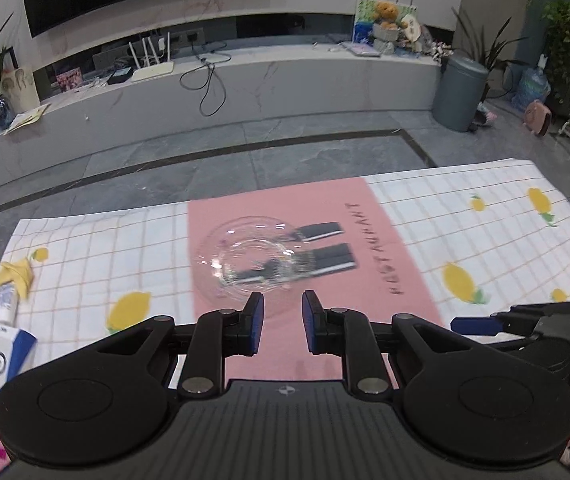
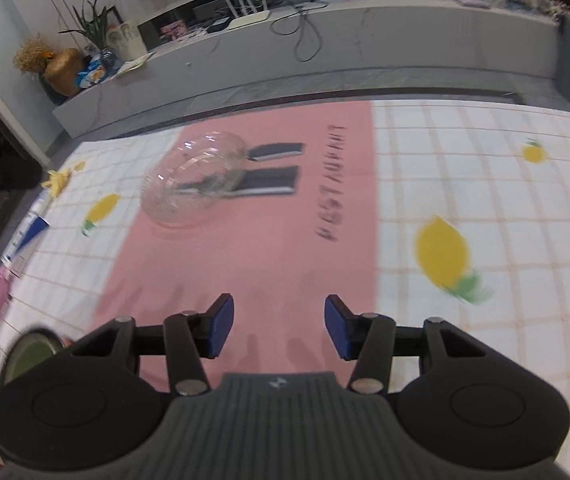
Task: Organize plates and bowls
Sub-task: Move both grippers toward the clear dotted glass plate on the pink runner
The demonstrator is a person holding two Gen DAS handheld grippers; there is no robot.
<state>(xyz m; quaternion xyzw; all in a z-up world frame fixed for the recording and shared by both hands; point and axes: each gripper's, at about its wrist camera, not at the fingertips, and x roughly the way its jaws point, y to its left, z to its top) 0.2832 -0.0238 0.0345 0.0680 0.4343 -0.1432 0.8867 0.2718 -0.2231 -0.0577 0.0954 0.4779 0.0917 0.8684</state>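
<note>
One clear glass bowl (image 1: pixel 251 262), round and glossy, is sitting on the pink placemat (image 1: pixel 365 216) over a checked, lemon-printed tablecloth (image 1: pixel 485 216). It may be stacked pieces; cannot tell. Left gripper (image 1: pixel 283 322) is angling downward just short of the bowl, blue pads narrowly parted, gripping nothing. Right gripper (image 2: pixel 279 326) is tilting down over bare mat, jaws standing wider, empty.

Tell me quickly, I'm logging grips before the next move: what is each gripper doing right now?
Left gripper: open, narrow gap, nothing between its fingers; the clear glass bowl lies beyond them.
Right gripper: open, fingers empty above the pink placemat.
</note>
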